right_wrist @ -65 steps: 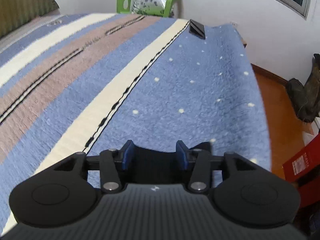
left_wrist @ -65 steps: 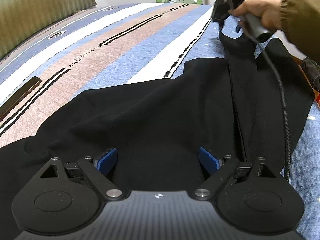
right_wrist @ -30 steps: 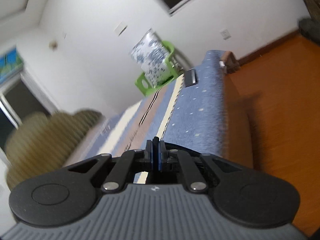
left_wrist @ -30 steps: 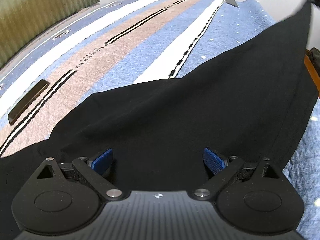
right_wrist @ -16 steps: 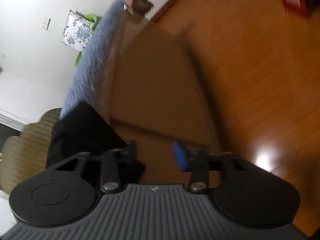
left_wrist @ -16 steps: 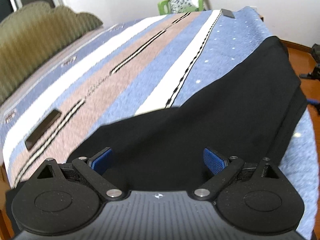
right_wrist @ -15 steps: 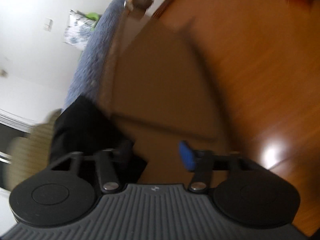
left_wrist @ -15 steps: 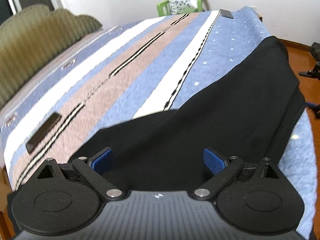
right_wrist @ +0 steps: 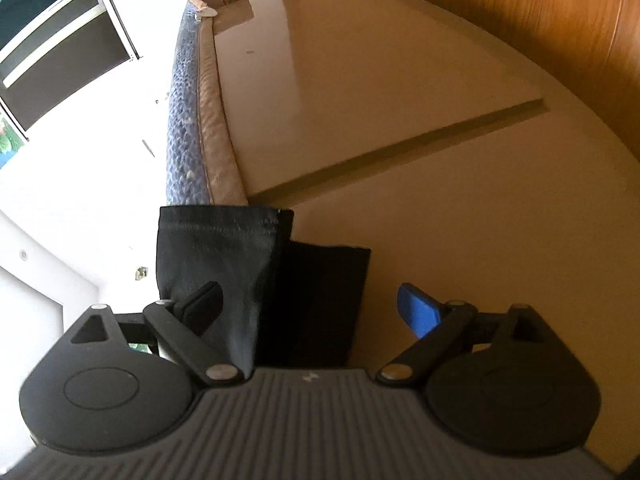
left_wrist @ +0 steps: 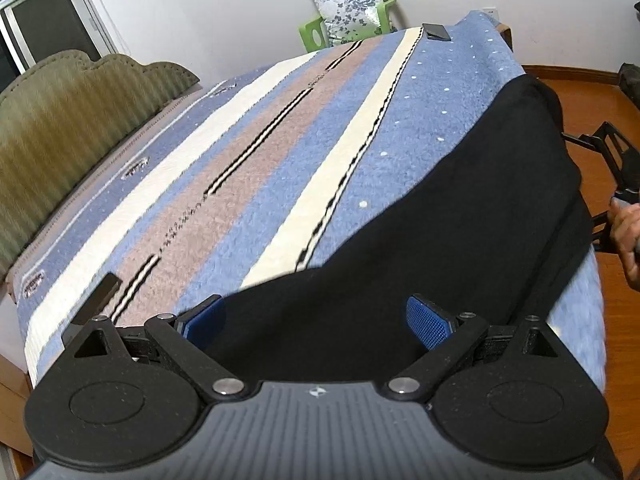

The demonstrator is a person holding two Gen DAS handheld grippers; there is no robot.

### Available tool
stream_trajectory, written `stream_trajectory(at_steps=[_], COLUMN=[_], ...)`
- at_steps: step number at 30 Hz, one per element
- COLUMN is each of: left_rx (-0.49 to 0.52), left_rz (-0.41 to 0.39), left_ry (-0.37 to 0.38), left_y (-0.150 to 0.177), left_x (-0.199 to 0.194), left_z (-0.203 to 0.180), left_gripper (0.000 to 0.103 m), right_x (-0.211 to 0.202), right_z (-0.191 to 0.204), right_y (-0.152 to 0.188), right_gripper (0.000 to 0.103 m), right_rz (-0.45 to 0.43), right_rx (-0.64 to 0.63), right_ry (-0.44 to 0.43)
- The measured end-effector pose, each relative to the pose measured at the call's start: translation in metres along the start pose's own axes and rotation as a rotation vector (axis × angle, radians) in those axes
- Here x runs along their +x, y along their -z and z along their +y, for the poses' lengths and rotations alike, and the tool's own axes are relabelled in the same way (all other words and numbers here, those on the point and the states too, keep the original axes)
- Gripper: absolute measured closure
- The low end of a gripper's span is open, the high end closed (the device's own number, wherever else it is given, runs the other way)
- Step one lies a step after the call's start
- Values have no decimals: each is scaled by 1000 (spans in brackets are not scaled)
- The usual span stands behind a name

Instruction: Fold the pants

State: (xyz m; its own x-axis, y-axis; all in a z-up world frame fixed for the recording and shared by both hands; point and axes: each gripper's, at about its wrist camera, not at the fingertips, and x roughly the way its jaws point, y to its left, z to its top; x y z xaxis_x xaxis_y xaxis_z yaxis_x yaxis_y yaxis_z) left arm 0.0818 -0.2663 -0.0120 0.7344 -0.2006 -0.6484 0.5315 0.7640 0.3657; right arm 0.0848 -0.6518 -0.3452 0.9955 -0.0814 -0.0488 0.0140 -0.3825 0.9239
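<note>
The black pants (left_wrist: 440, 240) lie spread over the near right part of the striped blanket (left_wrist: 260, 168), and their leg ends hang over the bed's right edge. My left gripper (left_wrist: 316, 316) hovers open just above the cloth near me, with nothing pinched. In the right wrist view, which is rolled on its side, the hanging hems (right_wrist: 224, 264) sit between the jaws of my right gripper (right_wrist: 310, 302). Those jaws are opening and the blue pad (right_wrist: 416, 308) stands clear of the cloth. A hand (left_wrist: 626, 224) holds that gripper beside the bed.
An olive padded headboard (left_wrist: 60, 120) runs along the left. A green chair with a flowered cushion (left_wrist: 344, 0) stands beyond the far end. Two small black blocks (left_wrist: 436, 32) (left_wrist: 100, 292) rest on the blanket. The beige bed side panel (right_wrist: 400, 120) and wooden floor (right_wrist: 560, 20) lie to the right.
The right gripper, earlier shut and holding the leg ends high, has dropped beside the bed, rolled over and spread its jaws. The pants now lie flat. The left gripper has risen slightly.
</note>
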Motion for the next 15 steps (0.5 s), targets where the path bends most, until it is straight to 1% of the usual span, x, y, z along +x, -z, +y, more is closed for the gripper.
stream_trajectory(at_steps=[2,3,4,5,6,7,10,15], left_rx=[14,21,26,30,37,47,69,96], left_rz=[-5,-9,-14,-23,-34,-39,-36,-12], left_ry=[-27,-35,-38,-38,-30,-22,-27,-51], left_y=[-10,-17,-22,-27,-32,-36,-47,-61], left_x=[6,10,12,14,17,19,32,55], left_z=[-8,-12,-15,-19,-23,-27,-38,-52], left_gripper=[6,6,6,6,6,6,5,6], right_x=[4,6,7,7,7,6,-9,-37], right_z=[6,9,12,16,19,22,35,66], right_y=[-2,-4,-4,-5,-8,-10,-12,-13], right_gripper=[19,35,56,66,82,90,92,93], right_rz=[4,4,-6,-14,-15,-14,-41,-95], right_rx=[-34,-52,-77,-99,-108,-116,-183,-256], right_ry=[-18,-20,2,27,41,46,75,36])
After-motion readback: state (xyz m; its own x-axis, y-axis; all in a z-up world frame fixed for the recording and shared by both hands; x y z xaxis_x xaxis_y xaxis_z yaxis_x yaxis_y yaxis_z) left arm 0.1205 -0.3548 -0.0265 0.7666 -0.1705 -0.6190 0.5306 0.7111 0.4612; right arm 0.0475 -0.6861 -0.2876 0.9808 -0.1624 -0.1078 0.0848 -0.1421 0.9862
